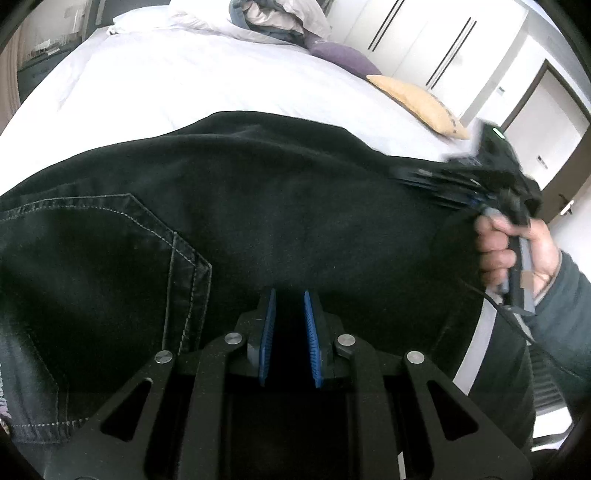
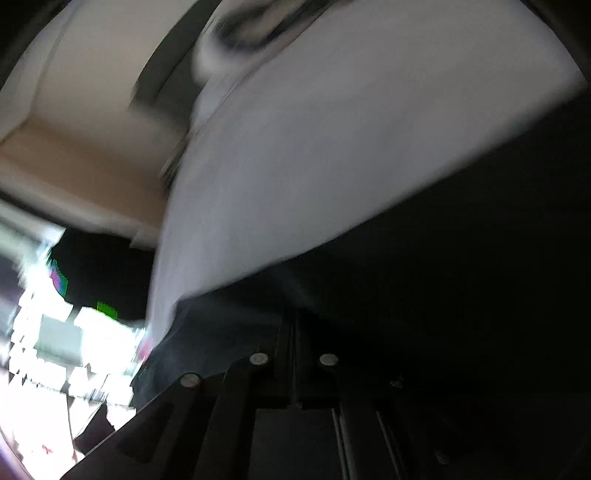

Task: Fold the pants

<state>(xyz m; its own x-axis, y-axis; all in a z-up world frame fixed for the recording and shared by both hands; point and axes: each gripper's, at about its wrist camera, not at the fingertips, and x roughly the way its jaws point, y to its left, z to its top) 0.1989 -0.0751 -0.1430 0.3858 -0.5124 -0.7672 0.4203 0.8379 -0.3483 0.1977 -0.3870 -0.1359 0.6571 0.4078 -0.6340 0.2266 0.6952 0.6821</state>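
Note:
Black pants (image 1: 258,206) lie on a white bed (image 1: 184,81), with a stitched back pocket (image 1: 110,266) at the left. My left gripper (image 1: 290,295) hovers over the near edge of the pants, its blue-padded jaws a little apart with nothing between them. My right gripper (image 1: 424,181) is at the right end of the pants, blurred, its fingers lying on the dark cloth. In the right wrist view my right gripper (image 2: 293,317) shows its fingers pressed together with the black cloth (image 2: 461,295) over and around them; the view is blurred.
A tan cushion (image 1: 421,103) and a purple pillow (image 1: 347,59) lie at the bed's far right. A heap of clothes (image 1: 280,18) sits at the far end. White wardrobe doors (image 1: 443,44) stand beyond. The bed sheet (image 2: 332,147) fills the right wrist view.

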